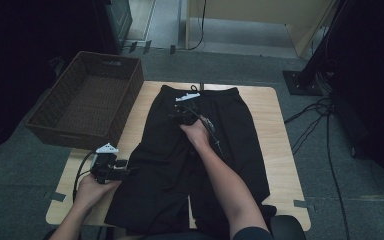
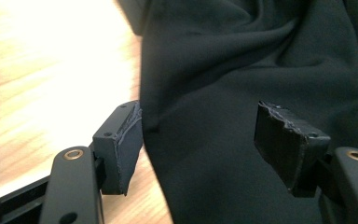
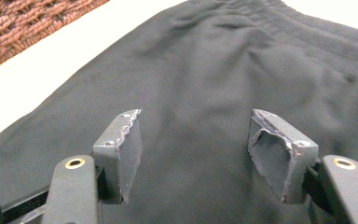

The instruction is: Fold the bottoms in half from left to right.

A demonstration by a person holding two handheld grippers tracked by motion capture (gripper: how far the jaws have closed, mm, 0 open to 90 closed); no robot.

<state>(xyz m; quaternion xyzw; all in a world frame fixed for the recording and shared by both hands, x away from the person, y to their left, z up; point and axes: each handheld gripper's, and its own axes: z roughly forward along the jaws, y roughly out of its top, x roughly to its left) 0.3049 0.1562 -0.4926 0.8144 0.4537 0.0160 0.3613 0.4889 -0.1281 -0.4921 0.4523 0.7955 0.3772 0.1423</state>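
A pair of black shorts [image 1: 200,160] lies flat on the wooden table [image 1: 275,125], waistband at the far edge. My left gripper [image 1: 130,171] is open at the left leg's outer edge, its jaws straddling the hem of the shorts [image 2: 242,93] with one pad over bare wood. My right gripper [image 1: 180,114] is open low over the upper middle of the shorts [image 3: 200,84], just below the waistband; nothing is between its pads.
A brown wicker basket [image 1: 87,100] stands at the table's far left corner, partly off it, and shows as basket weave [image 3: 23,23] in the right gripper view. Cables [image 1: 325,130] and a stand base lie on the floor at right.
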